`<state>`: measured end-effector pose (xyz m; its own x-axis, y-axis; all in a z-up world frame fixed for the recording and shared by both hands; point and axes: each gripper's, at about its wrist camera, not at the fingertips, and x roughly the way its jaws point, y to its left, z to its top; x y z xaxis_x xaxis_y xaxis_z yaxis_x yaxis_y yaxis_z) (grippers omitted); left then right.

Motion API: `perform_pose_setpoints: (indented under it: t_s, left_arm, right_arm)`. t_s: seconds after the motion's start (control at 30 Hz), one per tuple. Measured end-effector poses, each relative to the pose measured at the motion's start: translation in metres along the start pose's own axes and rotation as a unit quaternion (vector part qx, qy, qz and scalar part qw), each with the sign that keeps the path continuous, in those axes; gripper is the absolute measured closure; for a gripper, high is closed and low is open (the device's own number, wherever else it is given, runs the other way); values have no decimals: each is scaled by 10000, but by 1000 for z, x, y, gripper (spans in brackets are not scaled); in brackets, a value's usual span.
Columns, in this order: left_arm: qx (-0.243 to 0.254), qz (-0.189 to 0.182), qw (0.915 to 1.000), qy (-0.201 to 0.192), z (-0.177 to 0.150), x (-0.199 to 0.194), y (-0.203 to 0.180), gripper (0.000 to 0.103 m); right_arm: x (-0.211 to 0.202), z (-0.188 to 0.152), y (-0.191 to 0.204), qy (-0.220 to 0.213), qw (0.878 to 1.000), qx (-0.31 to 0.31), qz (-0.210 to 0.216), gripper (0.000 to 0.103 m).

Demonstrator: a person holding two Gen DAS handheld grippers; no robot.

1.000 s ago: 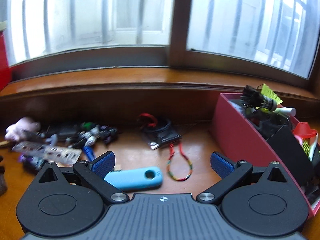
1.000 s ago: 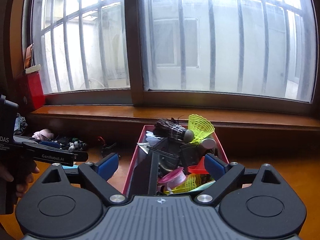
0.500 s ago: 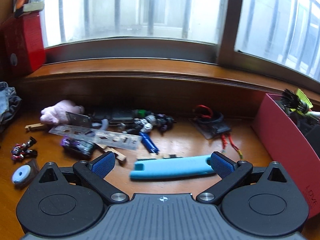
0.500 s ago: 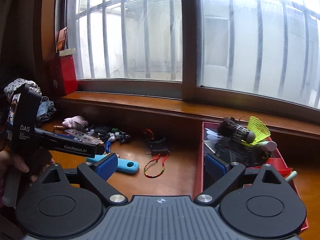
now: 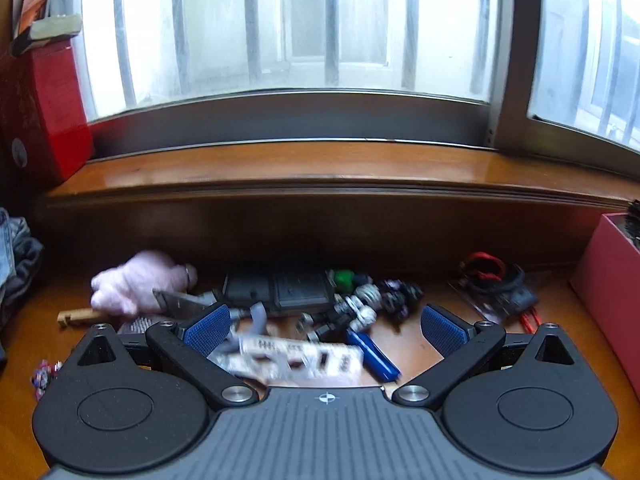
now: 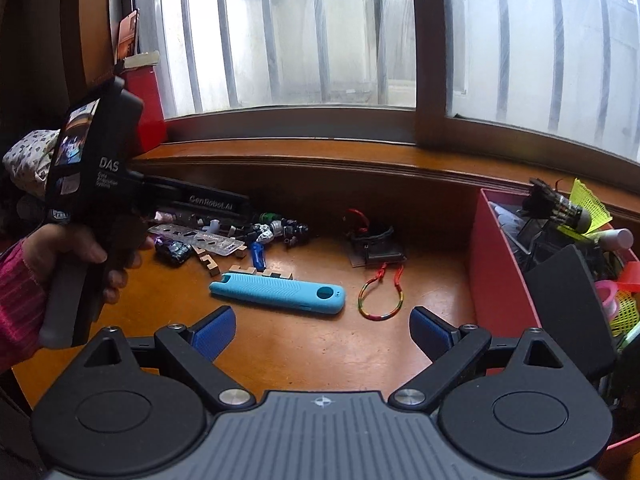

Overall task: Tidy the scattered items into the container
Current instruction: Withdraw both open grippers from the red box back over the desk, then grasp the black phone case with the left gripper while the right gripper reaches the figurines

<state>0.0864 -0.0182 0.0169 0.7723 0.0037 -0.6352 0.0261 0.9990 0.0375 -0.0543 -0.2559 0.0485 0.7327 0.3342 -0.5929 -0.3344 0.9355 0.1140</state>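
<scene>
Starting at the left, my left gripper point(image 5: 322, 326) is spread wide with nothing between its blue pads, nosed low into the clutter under the window ledge. The clear stencil ruler point(image 5: 296, 360) lies flat on the table point(image 5: 416, 344) right below and between the fingers, blurred in that view, with the pink plush toy point(image 5: 136, 282) further back on the left and the blue pen point(image 5: 372, 350) just beside the ruler's right end. I judge the ruler to be the target here; being thin and flat, it wants one finger tipped under an edge, or a slide toward something it can ride up on, before I squeeze, or the pads will skate off it. Moving right, the small dark figures point(image 5: 384, 300) sit close behind the pen, so I should keep the fingers from raking them along. In the right wrist view the light blue case point(image 6: 278, 293) lies on bare wood ahead and slightly left of my right gripper point(image 6: 322, 332), which is likewise released and empty, and the braided bracelet point(image 6: 382, 300) rests just right of the case, apart from it. Farthest right stands the red box point(image 6: 500, 276), already heaped with items, near the right finger and well apart from the ruler.
</scene>
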Motion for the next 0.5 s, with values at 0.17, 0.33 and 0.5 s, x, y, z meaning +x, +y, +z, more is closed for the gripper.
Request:
perform_pose_setpoints:
  t_s: [0.17,0.33,0.5]
  left_arm:
    - [17,90,9999,115,12,38,12,0]
    - [41,16,9998,199,16,64,13,1]
    - [4,-20,9996,271,16,83,11,6]
  right_arm:
    - [16,-3,4,204,9996,185,-51,8]
    - [35,-3,-3,443,9980,448,-96,8]
    - [54,1,-10,568,9966,580,-123,8]
